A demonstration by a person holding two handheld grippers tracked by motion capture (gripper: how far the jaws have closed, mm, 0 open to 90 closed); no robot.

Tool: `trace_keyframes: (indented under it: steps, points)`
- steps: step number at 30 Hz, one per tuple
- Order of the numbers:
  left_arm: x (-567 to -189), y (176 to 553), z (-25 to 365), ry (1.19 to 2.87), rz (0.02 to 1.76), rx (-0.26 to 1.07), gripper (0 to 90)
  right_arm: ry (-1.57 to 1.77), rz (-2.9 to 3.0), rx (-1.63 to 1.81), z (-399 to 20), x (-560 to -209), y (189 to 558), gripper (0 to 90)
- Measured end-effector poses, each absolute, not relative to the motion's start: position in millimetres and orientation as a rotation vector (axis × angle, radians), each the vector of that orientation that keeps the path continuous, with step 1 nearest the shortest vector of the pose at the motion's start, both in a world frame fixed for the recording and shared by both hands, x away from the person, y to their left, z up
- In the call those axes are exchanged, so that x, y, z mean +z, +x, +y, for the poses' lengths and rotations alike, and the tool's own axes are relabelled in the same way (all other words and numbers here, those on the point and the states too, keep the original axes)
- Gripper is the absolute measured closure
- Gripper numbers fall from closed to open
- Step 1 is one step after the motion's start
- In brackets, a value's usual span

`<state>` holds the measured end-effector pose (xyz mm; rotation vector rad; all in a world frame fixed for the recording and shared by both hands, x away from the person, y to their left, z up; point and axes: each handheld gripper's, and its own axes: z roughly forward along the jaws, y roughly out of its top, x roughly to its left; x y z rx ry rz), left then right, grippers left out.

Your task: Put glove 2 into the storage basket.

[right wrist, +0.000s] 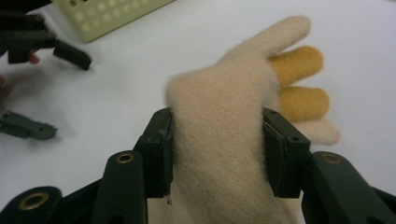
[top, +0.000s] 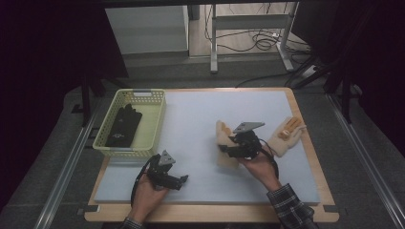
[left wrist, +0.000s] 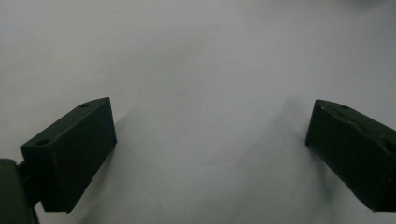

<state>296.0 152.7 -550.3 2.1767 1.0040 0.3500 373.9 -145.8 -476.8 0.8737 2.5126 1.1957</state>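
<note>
A cream knitted glove [right wrist: 224, 84] with two yellow-orange fingers lies on the pale mat [top: 191, 119], and my right gripper [right wrist: 217, 116] is shut on it across the palm. In the high view that glove [top: 223, 138] sits right of centre, with the right gripper [top: 228, 148] pointing left onto it. A second cream glove [top: 285, 136] with orange fingers lies flat to the right of it. My left gripper [top: 183, 181] rests low over the mat's front left, open. Its jaws stand wide apart with bare mat between them [left wrist: 210, 109]. The left gripper [right wrist: 51, 88] also appears in the right gripper view.
A pale yellow perforated basket [top: 155, 121] stands at the mat's left edge with a black glove [top: 124, 125] inside. The wooden table edge [top: 210, 213] frames the mat. Desk legs and cables [top: 258, 40] lie on the floor beyond the table.
</note>
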Motion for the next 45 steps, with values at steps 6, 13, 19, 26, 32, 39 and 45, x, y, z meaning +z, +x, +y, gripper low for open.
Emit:
trace_keyframes:
  steps: [6, 13, 19, 26, 32, 39, 45]
  points:
    - [-550.4, 296.0, 152.7, 2.176, 1.004, 0.350, 1.7, 0.878, 2.560, 1.134, -121.1, -512.6, 370.8, 42.2]
    - [-550.3, 296.1, 152.7, 2.177, 1.004, 0.350, 1.7, 0.813, 2.556, 1.144, -121.6, -509.7, 369.4, 31.3]
    - [-550.3, 296.1, 152.7, 2.177, 1.004, 0.349, 1.8, 0.846, 2.530, 1.165, -138.7, -497.8, 369.3, 37.5]
    - [-550.4, 296.1, 152.7, 2.177, 1.004, 0.350, 1.7, 0.854, 2.553, 1.086, -169.0, -510.2, 357.8, 69.6]
    - [-550.4, 296.1, 152.7, 2.177, 1.004, 0.350, 1.7, 0.927, 2.522, 1.087, -189.8, -516.2, 359.2, 68.4]
    - [-550.4, 296.2, 152.7, 2.177, 1.004, 0.349, 1.7, 0.997, 2.486, 1.120, -205.3, -516.6, 366.4, 67.5]
    - [-550.4, 296.2, 152.7, 2.177, 1.004, 0.349, 1.7, 1.020, 2.474, 1.166, -193.8, -516.1, 385.0, 70.0]
